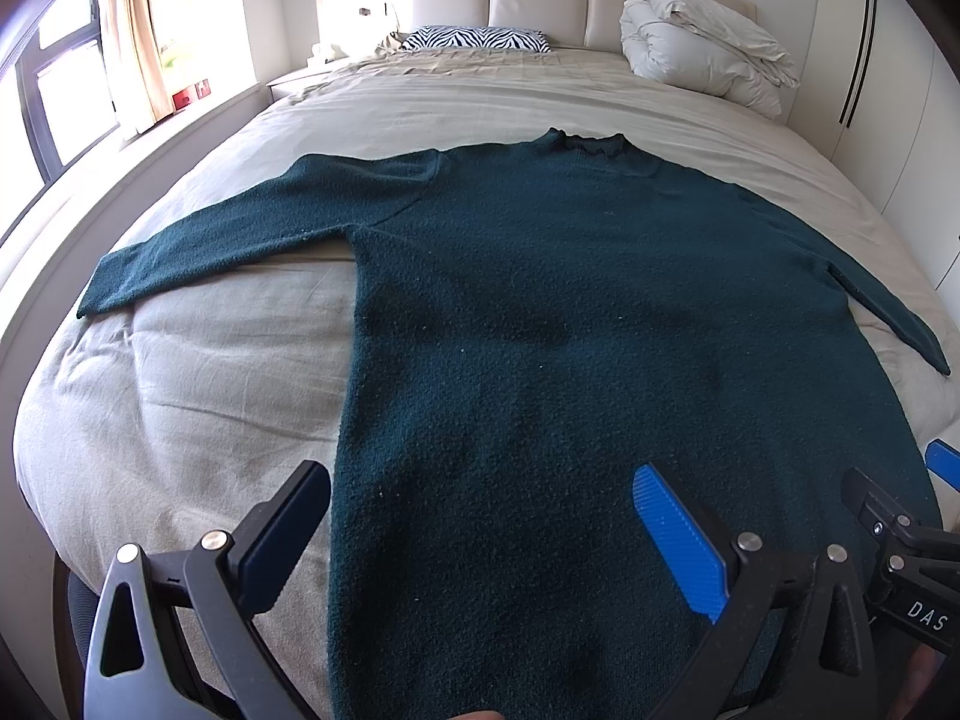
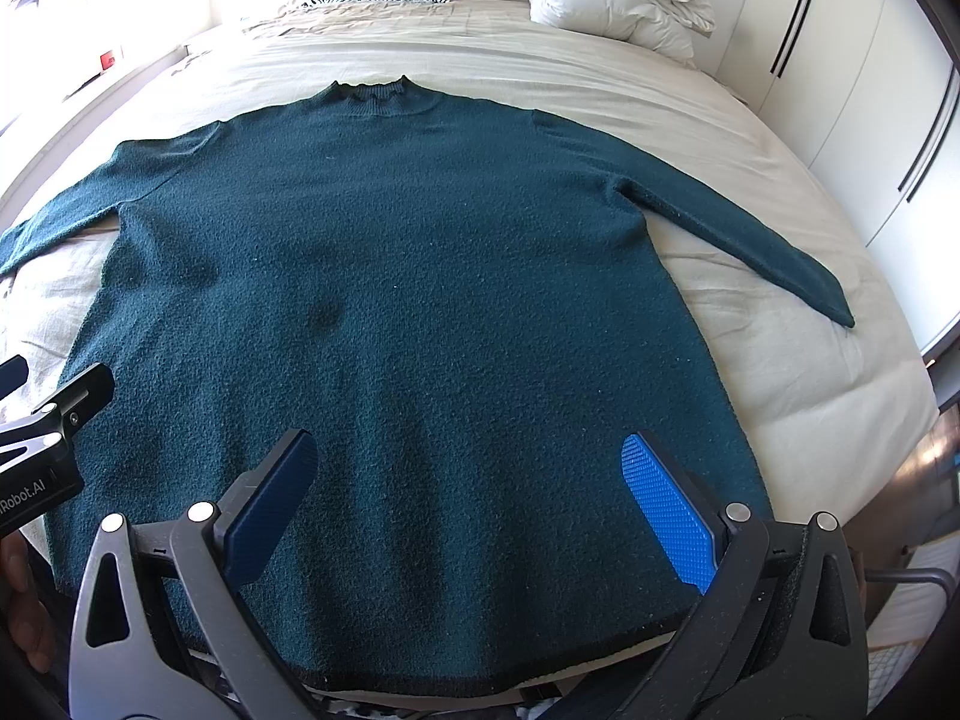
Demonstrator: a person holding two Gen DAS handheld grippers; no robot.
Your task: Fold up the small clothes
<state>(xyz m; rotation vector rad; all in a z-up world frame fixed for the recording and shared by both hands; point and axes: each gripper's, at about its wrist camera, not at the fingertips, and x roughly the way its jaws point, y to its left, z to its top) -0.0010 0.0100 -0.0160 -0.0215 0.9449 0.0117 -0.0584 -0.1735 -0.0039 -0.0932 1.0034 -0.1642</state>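
A dark teal long-sleeved sweater (image 1: 540,300) lies flat and spread on the bed, collar away from me, both sleeves out to the sides. It also shows in the right wrist view (image 2: 396,276). My left gripper (image 1: 480,534) is open, hovering above the sweater's lower left part near its left edge. My right gripper (image 2: 468,498) is open above the sweater's lower hem, right of centre. Neither holds anything. The right gripper's body shows at the right edge of the left wrist view (image 1: 900,546); the left gripper's body shows at the left edge of the right wrist view (image 2: 48,426).
The bed (image 1: 198,420) has a beige cover. A rolled white duvet (image 1: 696,42) and a zebra-print pillow (image 1: 480,39) lie by the headboard. A window with curtains is on the left, white wardrobe doors (image 2: 840,90) on the right.
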